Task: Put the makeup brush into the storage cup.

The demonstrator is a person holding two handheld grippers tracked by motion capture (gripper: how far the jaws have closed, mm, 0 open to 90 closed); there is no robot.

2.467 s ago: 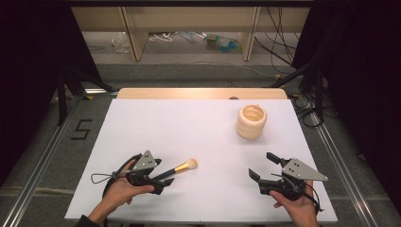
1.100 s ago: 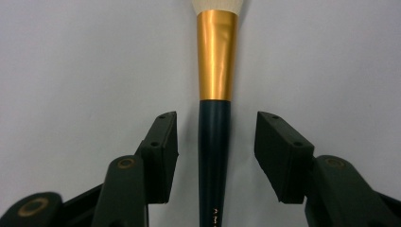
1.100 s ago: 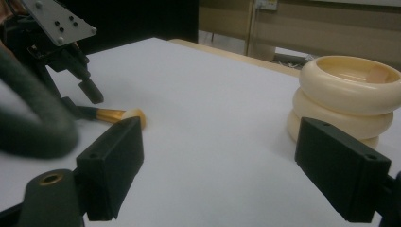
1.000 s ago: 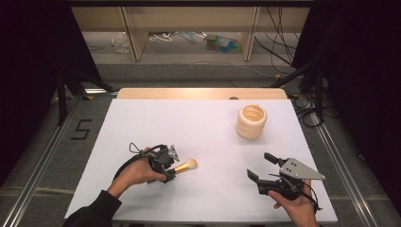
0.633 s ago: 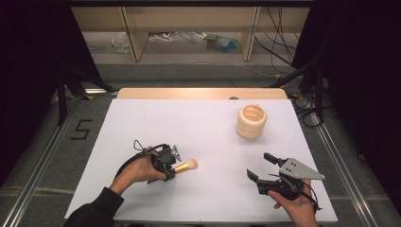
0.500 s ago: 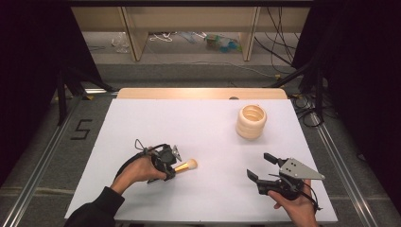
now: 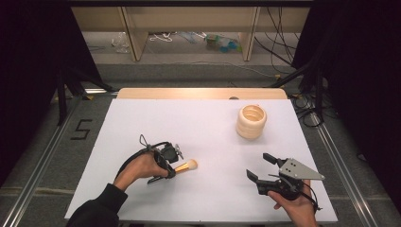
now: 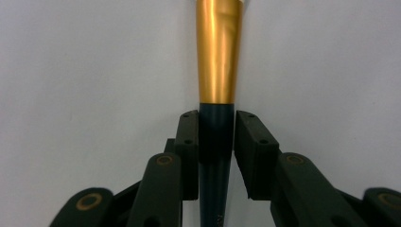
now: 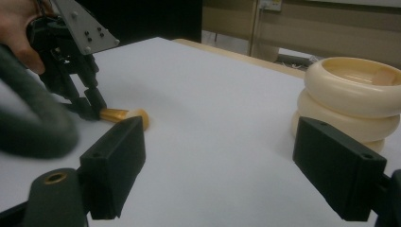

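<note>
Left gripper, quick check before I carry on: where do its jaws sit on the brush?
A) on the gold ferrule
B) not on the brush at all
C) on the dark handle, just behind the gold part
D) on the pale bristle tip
C: in the left gripper view the left gripper has its two jaws on either side of the dark handle of the brush, with the gold section starting just past them.

Overhead forward-down view; tool cameras close, sharing the brush (image 7: 186, 166).
</note>
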